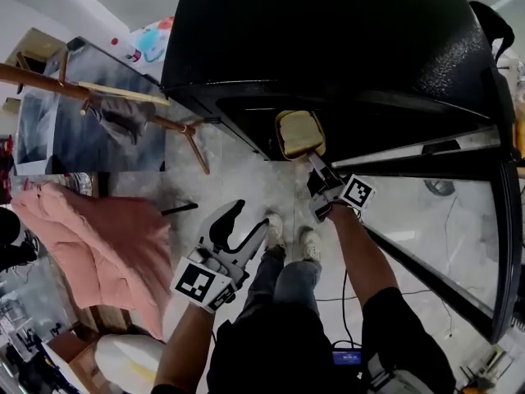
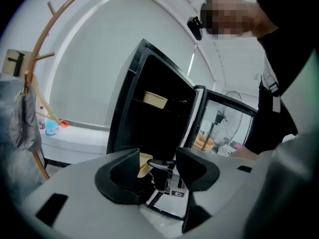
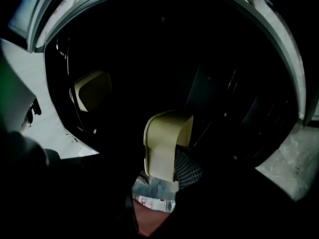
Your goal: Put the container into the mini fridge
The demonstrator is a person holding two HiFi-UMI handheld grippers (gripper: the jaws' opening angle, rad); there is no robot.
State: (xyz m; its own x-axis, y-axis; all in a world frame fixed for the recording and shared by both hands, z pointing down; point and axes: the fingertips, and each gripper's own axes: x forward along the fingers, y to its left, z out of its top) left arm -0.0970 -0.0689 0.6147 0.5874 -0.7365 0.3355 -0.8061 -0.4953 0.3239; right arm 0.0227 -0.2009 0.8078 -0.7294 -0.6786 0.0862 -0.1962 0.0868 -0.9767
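Head view, far left: pink garment on the floor, wooden coat rack above it with a grey cloth hanging on it.

Left gripper low at lower left, over the floor and in front of the person's shoes. It is well apart from the fridge. Left gripper view: left gripper fingers spread wide with nothing between them. The far-off fridge scene shows through the gap.

Centre: black mini fridge, door swung open to the right. The door has a dark frame and a shiny panel.

Beige container is at the mouth of the fridge cavity, at the lower part of the opening, carried by the right gripper. Whether it rests on a shelf or the fridge floor: can't tell.

Right gripper view: right gripper fingers clamped on the beige container. The textured pad presses its right side; the left finger is lost in the dark. The container is turned on edge, rim facing the camera, with the dark interior behind it.

A second container, also beige, already sits inside at upper left. In the left gripper view this second container is on an upper shelf of the mini fridge, with the open door to the right. A bit of the beige container shows low down, below that shelf.
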